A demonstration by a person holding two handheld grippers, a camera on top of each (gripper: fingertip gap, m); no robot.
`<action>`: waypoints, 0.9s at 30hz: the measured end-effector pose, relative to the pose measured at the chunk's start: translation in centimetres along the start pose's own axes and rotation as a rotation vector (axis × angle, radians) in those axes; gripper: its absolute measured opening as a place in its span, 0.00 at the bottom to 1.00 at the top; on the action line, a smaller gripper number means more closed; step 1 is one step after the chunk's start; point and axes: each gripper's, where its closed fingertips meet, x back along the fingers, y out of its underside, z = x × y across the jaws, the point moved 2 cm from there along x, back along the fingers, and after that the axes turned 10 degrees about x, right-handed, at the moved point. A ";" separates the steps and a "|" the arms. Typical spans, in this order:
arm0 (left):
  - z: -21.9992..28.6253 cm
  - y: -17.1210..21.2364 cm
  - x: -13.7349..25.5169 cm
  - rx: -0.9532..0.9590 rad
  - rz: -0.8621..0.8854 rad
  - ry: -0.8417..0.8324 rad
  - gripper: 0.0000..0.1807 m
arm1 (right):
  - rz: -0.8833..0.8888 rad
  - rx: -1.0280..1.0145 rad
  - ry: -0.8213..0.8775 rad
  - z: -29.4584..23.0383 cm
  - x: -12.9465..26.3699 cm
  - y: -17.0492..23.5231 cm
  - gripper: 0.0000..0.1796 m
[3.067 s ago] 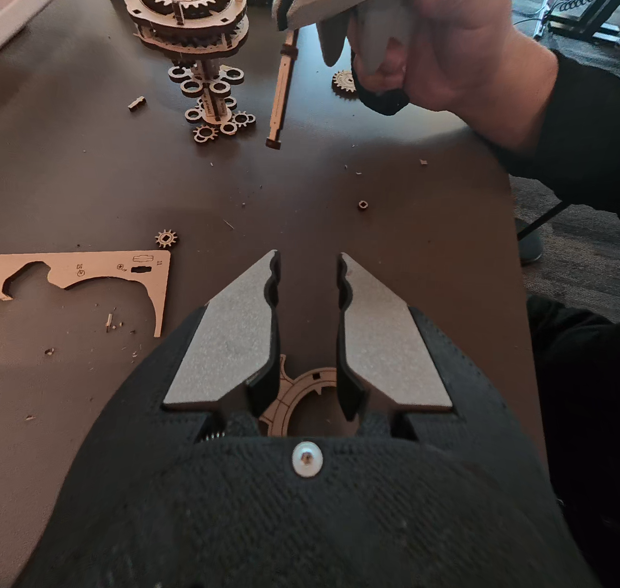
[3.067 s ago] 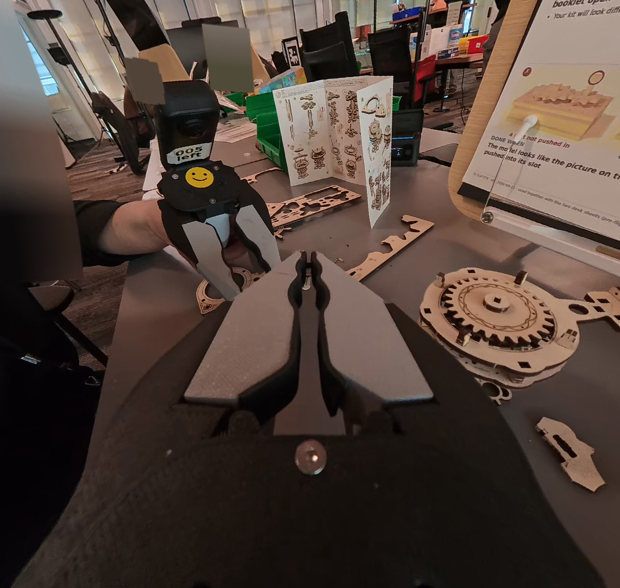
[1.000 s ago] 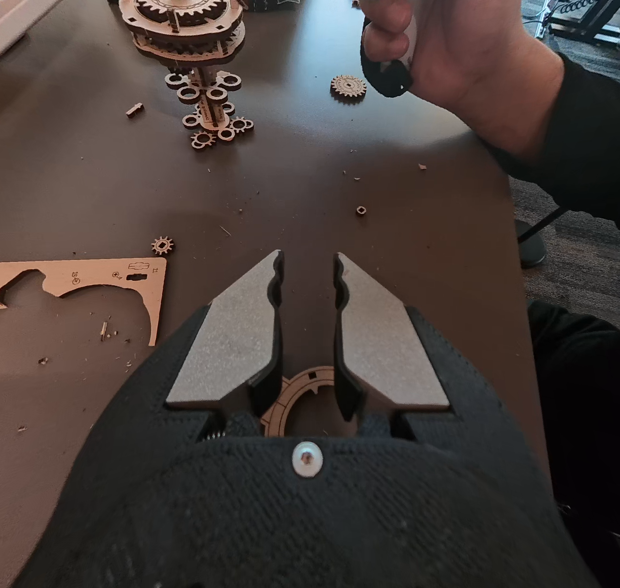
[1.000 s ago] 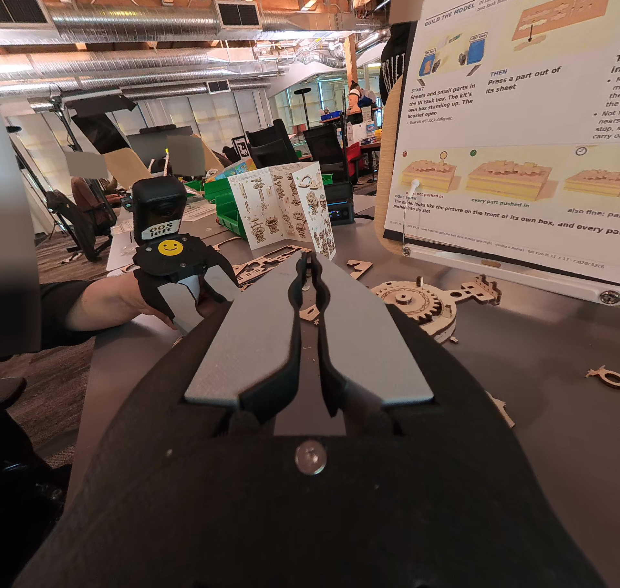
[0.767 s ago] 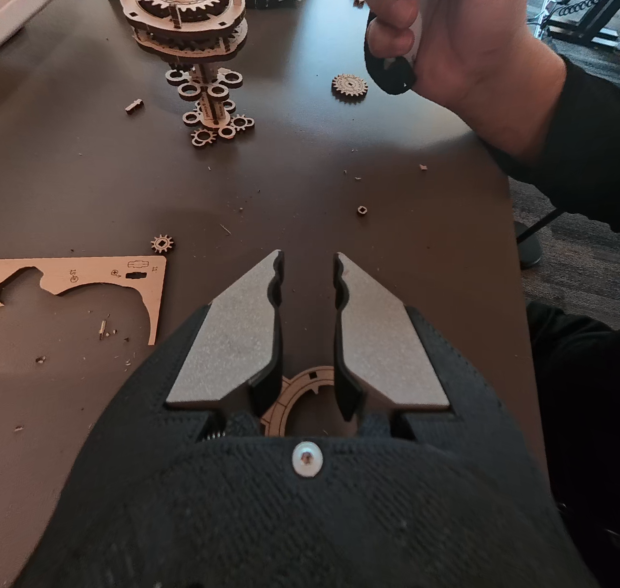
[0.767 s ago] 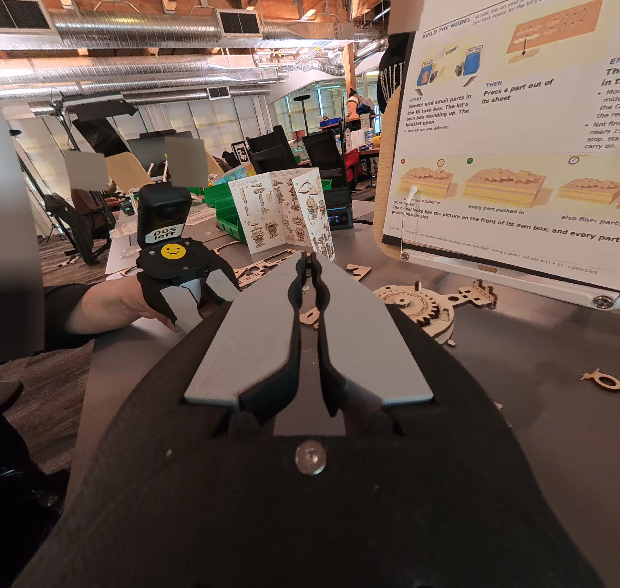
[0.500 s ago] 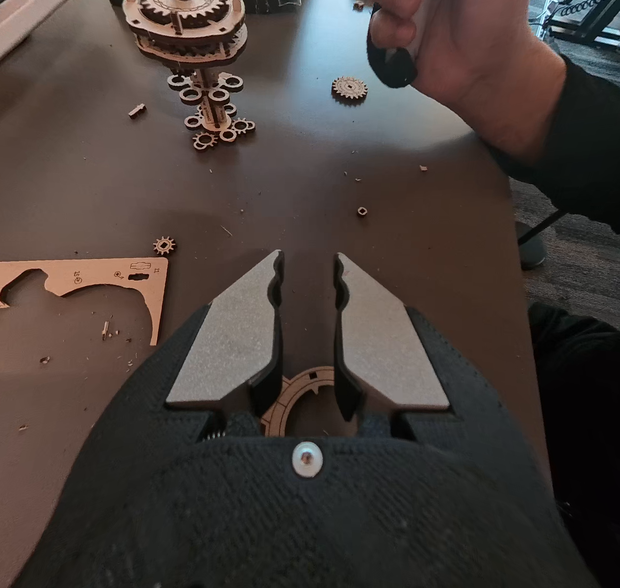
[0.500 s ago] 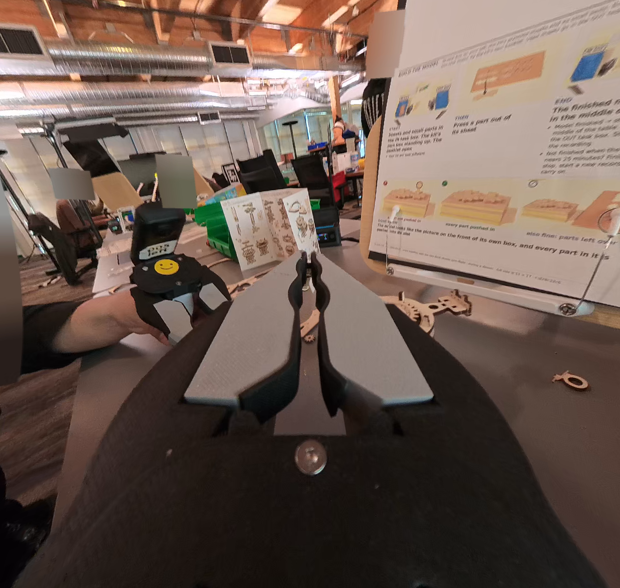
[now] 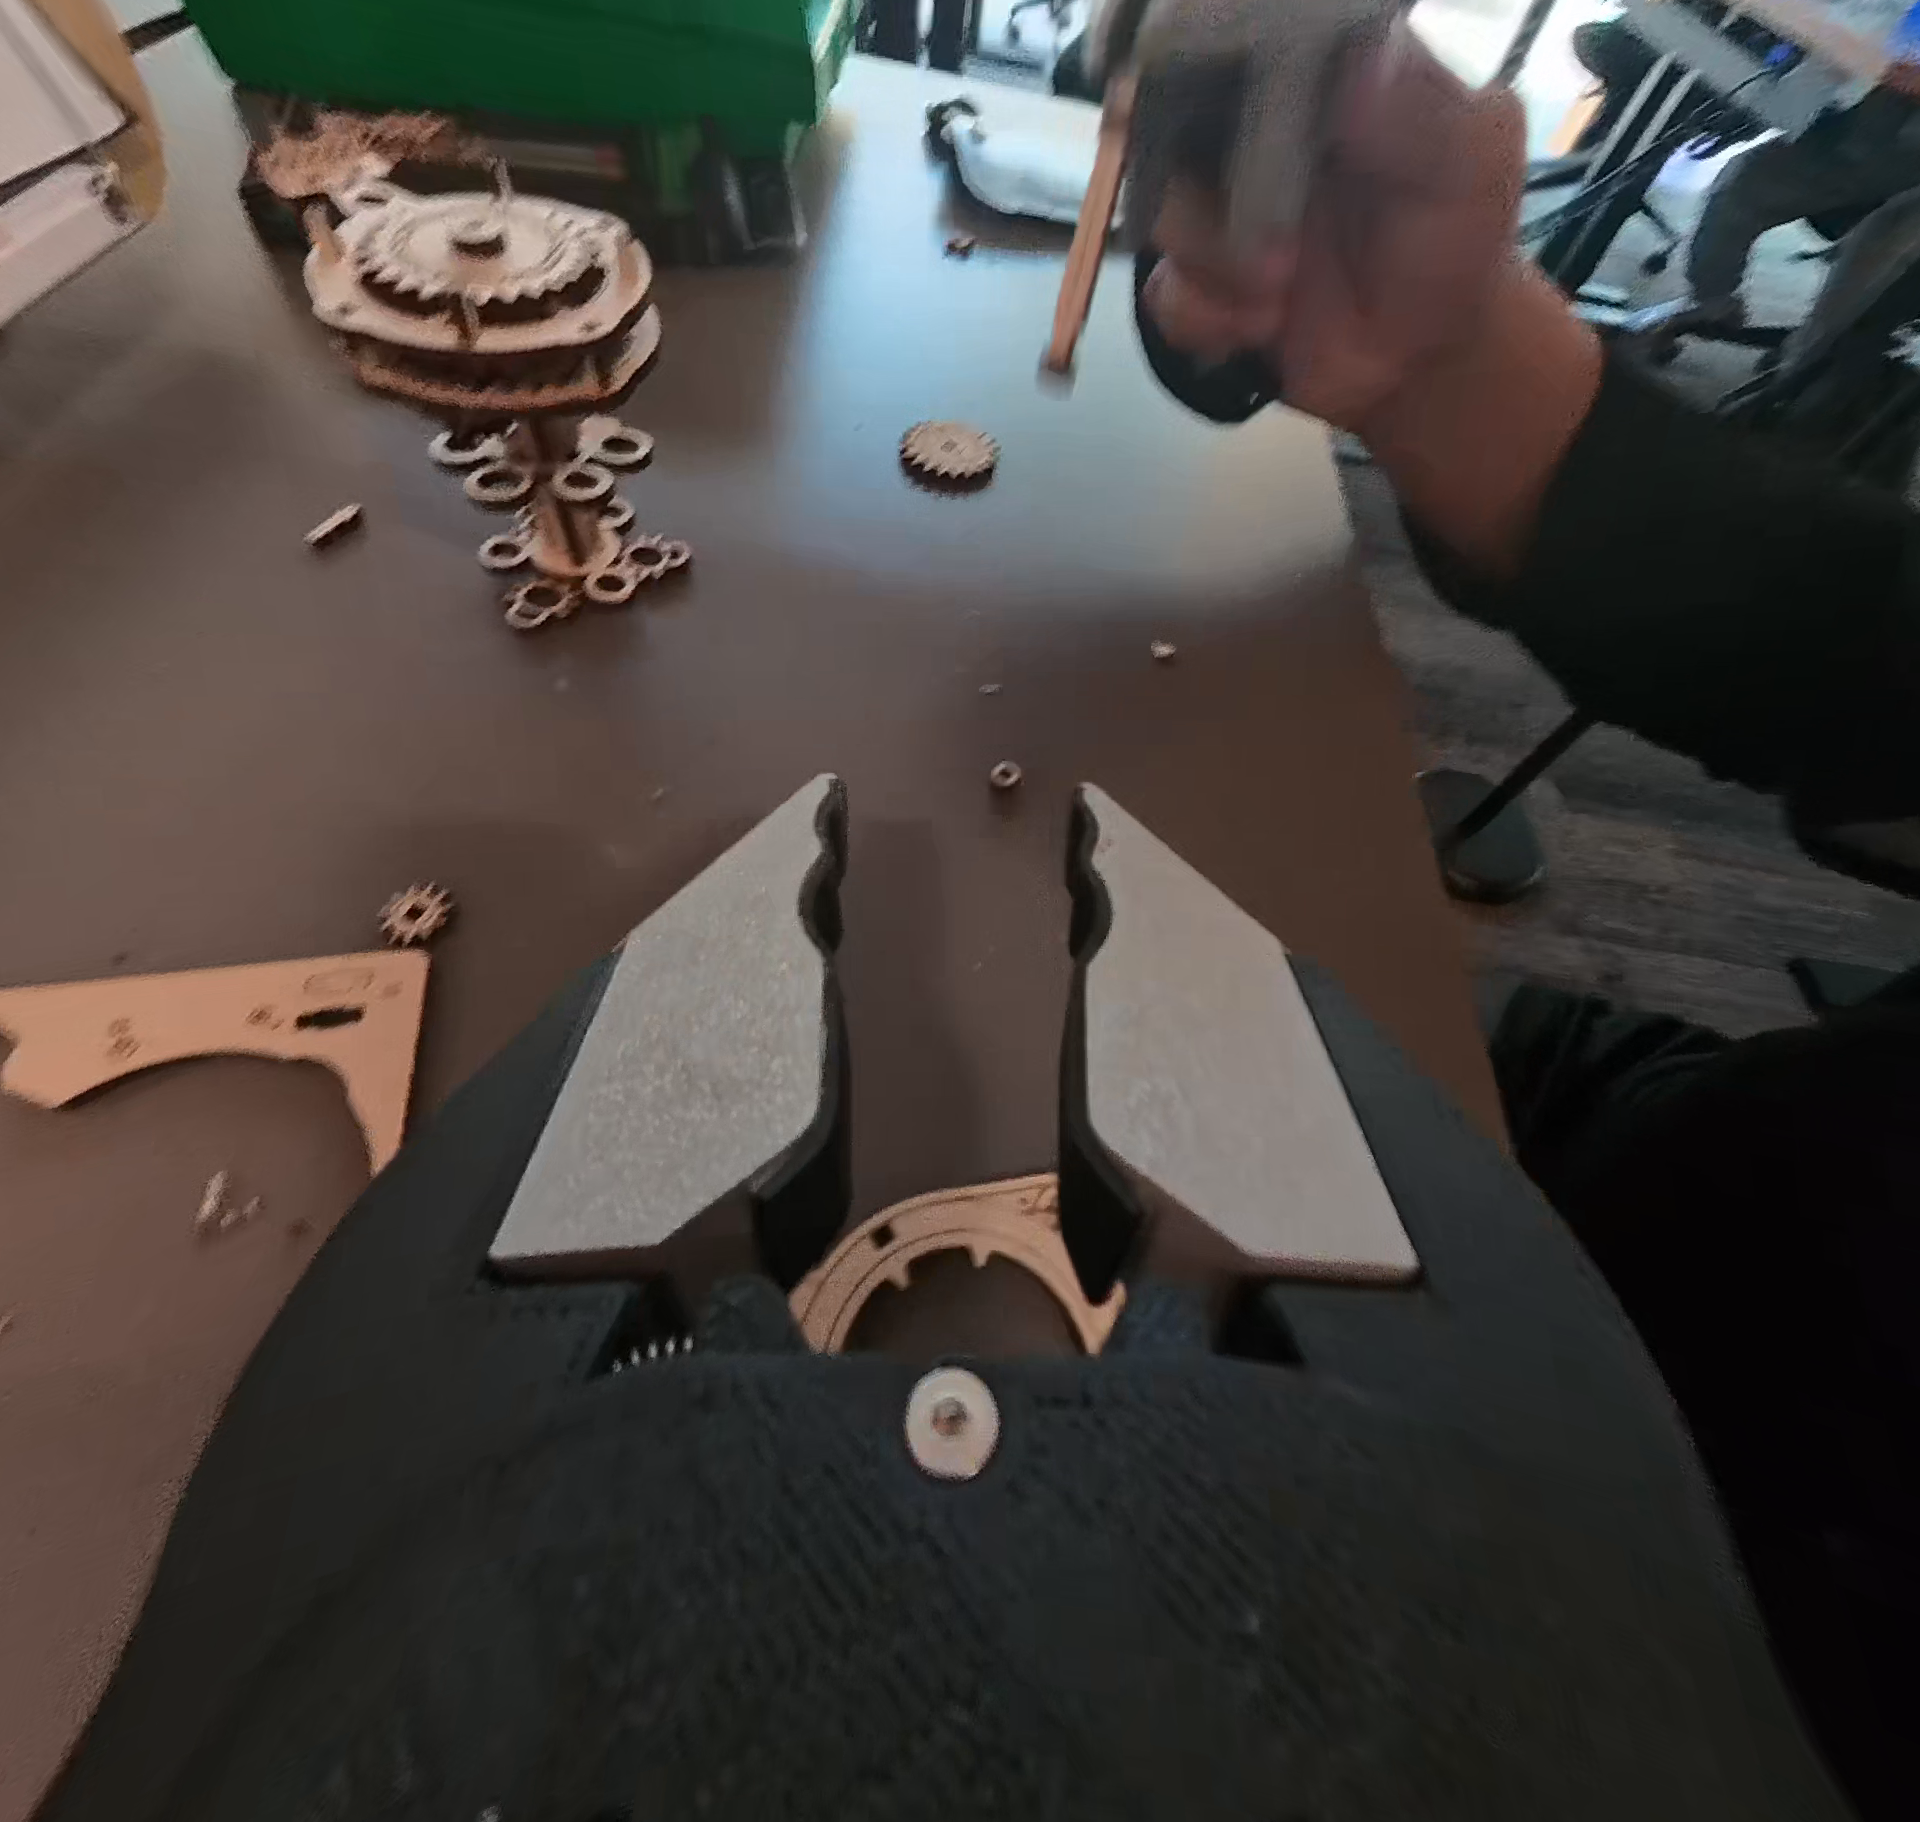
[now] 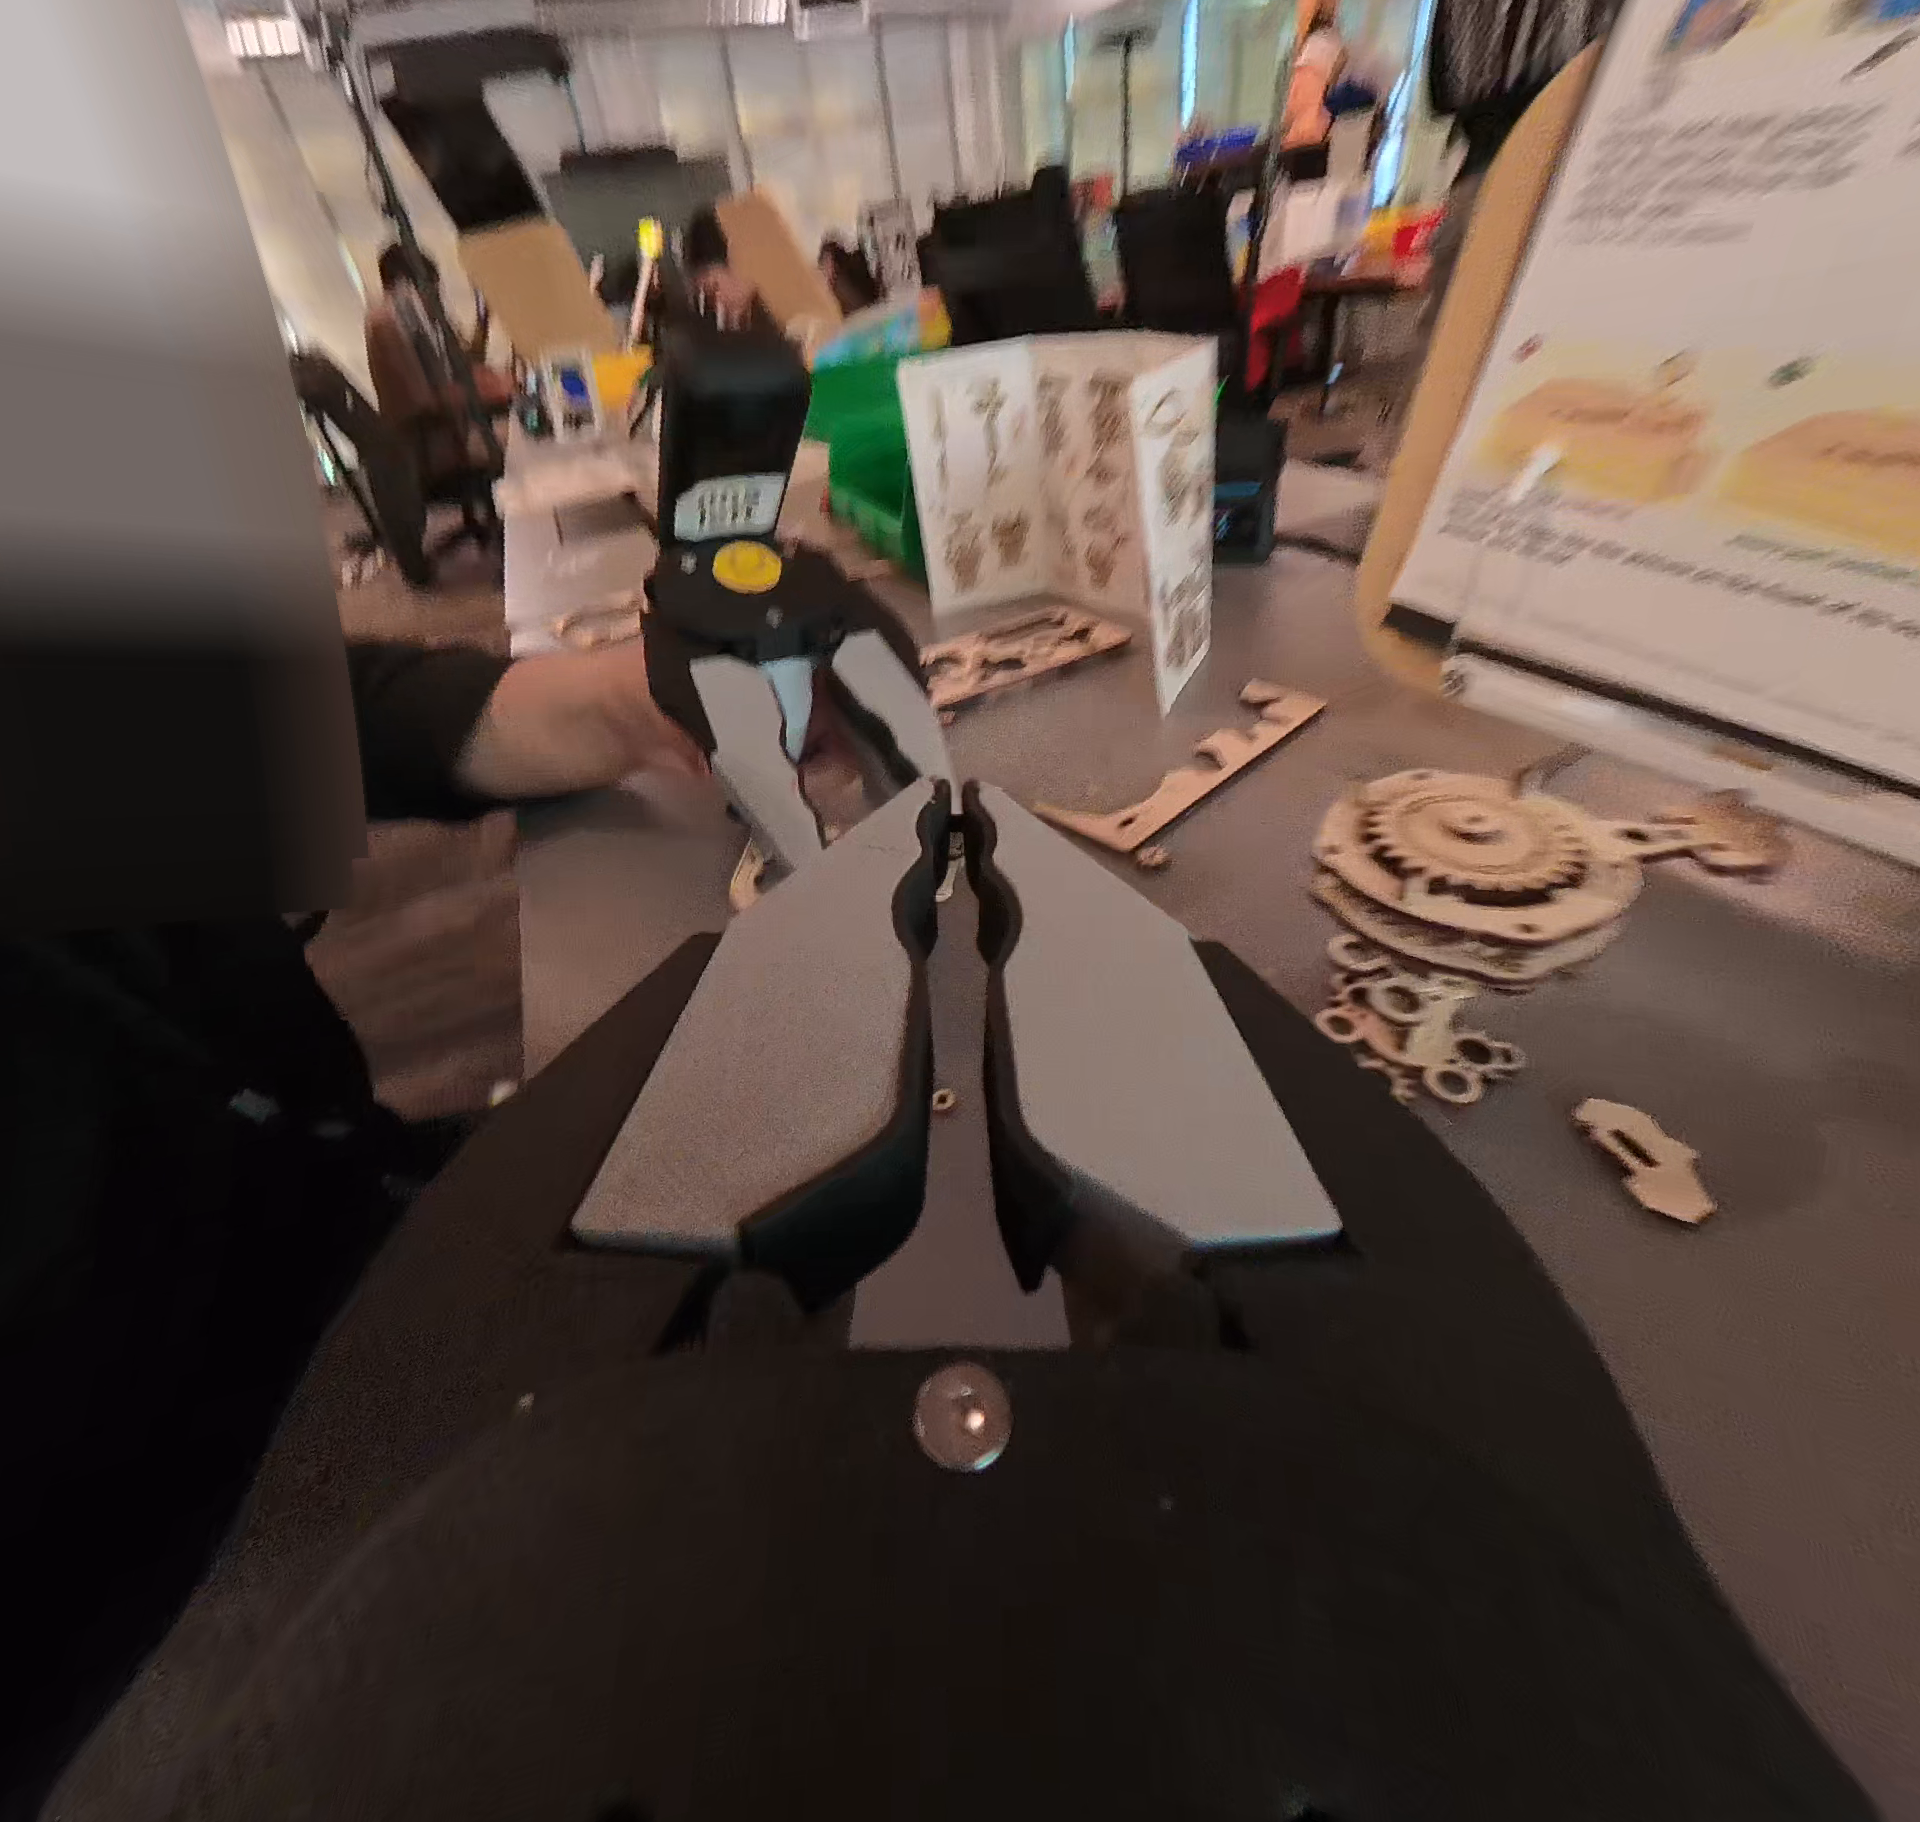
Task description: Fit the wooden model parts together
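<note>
My left gripper [image 9: 956, 806] is open and empty, low over the dark table [image 9: 727, 712]. A flat wooden ring [image 9: 935, 1242] lies on the table under the base of its fingers. My right gripper [image 10: 956, 796] is shut on a thin wooden stick [image 10: 954, 842], seen edge-on at its tips. In the left wrist view a hand holds the blurred right gripper [image 9: 1195, 16] up at the far right, with the stick [image 9: 1086, 224] hanging down from it. The round gear assembly [image 9: 478, 286] stands at the far left and also shows in the right wrist view [image 10: 1475, 879]. The left gripper [image 10: 857, 801] faces my right one.
A loose gear [image 9: 945, 453], a tiny gear [image 9: 416, 915] and a cut-out wooden sheet [image 9: 260, 1034] lie on the table. A green bin [image 9: 499, 6] stands behind. A folded booklet [image 10: 1070, 463], an instruction board [image 10: 1714, 318], a sheet offcut [image 10: 1184, 785] and a small part [image 10: 1642, 1159] also show. The left gripper's tips are roughly 11 cm from the right gripper's. The right gripper is farther from the tiny gear [image 9: 416, 915], some 20 cm, than the left, some 10 cm.
The right gripper has tipped back down from the ceiling and board toward the table and the left gripper, still shut on the stick. The left gripper's jaws stand slightly wider.
</note>
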 end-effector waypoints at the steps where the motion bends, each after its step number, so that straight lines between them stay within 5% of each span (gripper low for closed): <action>1: 0.7 -0.4 -0.2 -0.004 0.015 0.028 0.23 | -0.059 0.012 -0.022 -0.8 -1.0 0.5 0.00; 7: 2.8 -0.7 -0.2 -0.113 0.048 0.071 0.20 | -0.321 0.086 -0.128 -4.0 -6.7 2.9 0.00; 20: 2.7 -0.7 1.0 -0.120 0.075 0.077 0.02 | -0.361 0.121 -0.211 -5.5 -9.4 2.1 0.00; 27: 2.4 -0.5 0.9 -0.094 0.052 0.075 0.07 | -0.324 0.099 -0.209 -5.5 -8.9 1.4 0.00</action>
